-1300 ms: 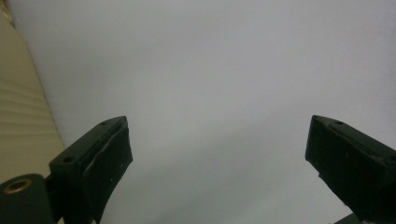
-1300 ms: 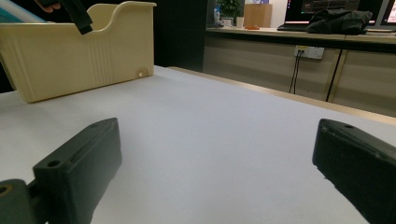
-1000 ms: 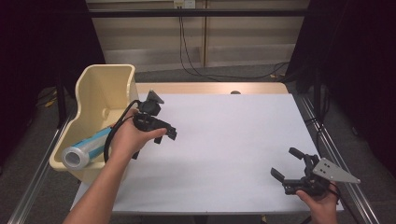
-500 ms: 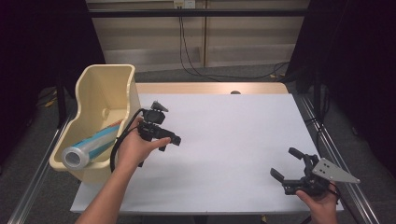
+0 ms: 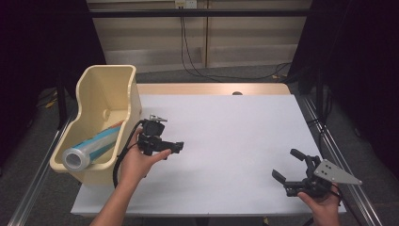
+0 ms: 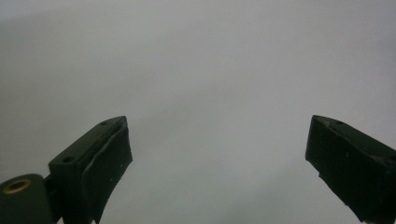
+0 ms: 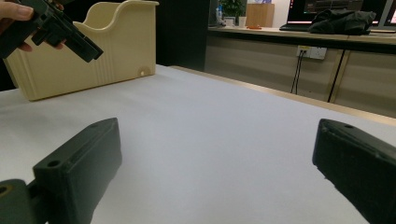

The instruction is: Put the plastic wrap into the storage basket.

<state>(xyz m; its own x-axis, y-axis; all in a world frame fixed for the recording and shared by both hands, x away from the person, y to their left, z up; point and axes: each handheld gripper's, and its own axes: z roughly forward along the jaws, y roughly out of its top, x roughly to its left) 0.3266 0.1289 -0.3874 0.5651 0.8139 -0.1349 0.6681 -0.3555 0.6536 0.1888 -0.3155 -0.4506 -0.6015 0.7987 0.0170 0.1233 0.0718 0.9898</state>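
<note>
Tabletop (image 5: 226, 141), white and bare, is stretching from the person's edge toward a wooden strip, with cables hanging before a pale wall behind. At the near right corner the right gripper (image 5: 288, 165) is resting low, jaws spread and empty. Farther left, the left gripper (image 5: 170, 146) is hovering beside the cream bin (image 5: 107, 84), jaws apart, grasping nothing. Inside the bin the foil roll (image 5: 89, 148) is lying slanted, its long axis running from near left to far right.
</note>
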